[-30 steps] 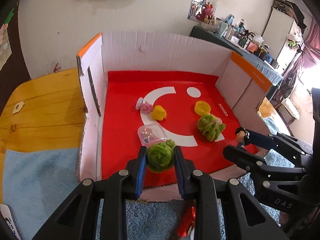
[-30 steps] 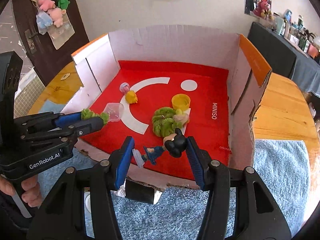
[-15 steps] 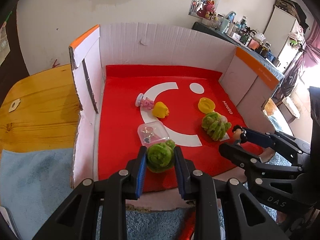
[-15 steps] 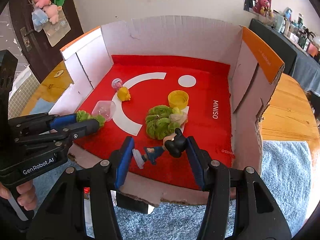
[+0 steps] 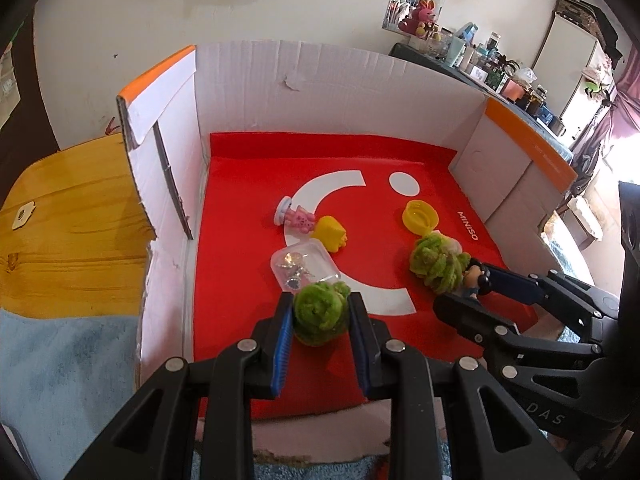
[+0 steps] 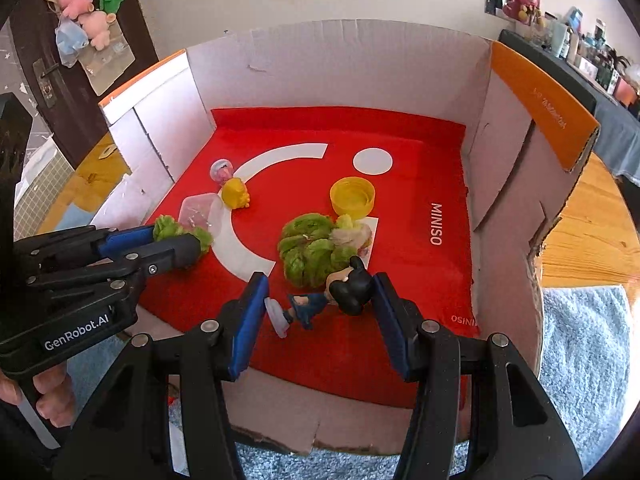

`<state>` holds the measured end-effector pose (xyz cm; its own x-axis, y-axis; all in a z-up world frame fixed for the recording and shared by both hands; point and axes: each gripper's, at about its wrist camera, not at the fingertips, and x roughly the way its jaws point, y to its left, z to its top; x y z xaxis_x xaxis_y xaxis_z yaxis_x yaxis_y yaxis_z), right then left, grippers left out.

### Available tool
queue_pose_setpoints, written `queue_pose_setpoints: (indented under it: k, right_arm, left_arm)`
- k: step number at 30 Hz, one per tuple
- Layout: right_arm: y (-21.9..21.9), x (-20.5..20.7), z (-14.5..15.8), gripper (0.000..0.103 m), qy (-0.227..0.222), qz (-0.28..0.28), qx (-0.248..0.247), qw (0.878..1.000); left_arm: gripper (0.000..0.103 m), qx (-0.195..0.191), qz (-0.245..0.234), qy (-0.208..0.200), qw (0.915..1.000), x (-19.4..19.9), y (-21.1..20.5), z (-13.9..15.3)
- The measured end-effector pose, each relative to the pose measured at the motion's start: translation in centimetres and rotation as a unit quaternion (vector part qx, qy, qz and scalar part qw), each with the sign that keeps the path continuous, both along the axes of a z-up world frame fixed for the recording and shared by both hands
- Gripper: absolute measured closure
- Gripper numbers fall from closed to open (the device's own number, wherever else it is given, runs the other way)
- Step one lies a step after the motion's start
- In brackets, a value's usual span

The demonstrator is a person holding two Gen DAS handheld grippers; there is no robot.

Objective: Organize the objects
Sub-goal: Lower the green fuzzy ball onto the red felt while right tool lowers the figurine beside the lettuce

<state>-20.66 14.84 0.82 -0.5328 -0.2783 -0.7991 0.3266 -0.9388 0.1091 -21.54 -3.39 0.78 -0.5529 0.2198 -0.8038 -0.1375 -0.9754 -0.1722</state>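
Left wrist view: the left gripper point(image 5: 320, 314) clenches a green fuzzy ball point(image 5: 320, 313) just over the near part of the red mat point(image 5: 248, 184) inside the cardboard box point(image 5: 340, 76), while at right the right gripper point(image 5: 474, 286) carries a small dark-haired figurine point(image 5: 472, 276) in over the mat's near right side. The right wrist view shows that figurine point(image 6: 332, 294) lying crosswise between the right gripper's point(image 6: 320, 300) blue pads, head against one pad and clear base against the other, so it appears lightly grasped rather than released. Judging by the layout, the sorting is well under way but not finished: both held pieces have yet to be set down. Already lying on the mat, by count: one larger green fuzzy clump point(image 6: 310, 250) with a pale bit beside it, one yellow bottle cap point(image 6: 353, 196), one yellow toy point(image 6: 236, 196), one pink figure on a round base point(image 5: 294, 216), and one clear plastic case point(image 5: 300, 266) holding small metallic bits. That makes two green fuzzy items in all, two yellow ones and two figures. Whether anything remains outside the box cannot be told, though something red shows on the blue towel point(image 5: 60, 360) below the box's torn front edge
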Motion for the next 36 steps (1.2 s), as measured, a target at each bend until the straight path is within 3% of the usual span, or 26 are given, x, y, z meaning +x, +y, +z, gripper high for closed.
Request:
queue_pose_setpoints:
  k: [36]
  right_arm:
    - [0.1,-0.8,-0.5,0.051,0.009,-0.007,0.005,1.000]
  left_arm:
    - [0.074,-0.013,0.011,0.001,0.9998,-1.5,0.2,-1.1]
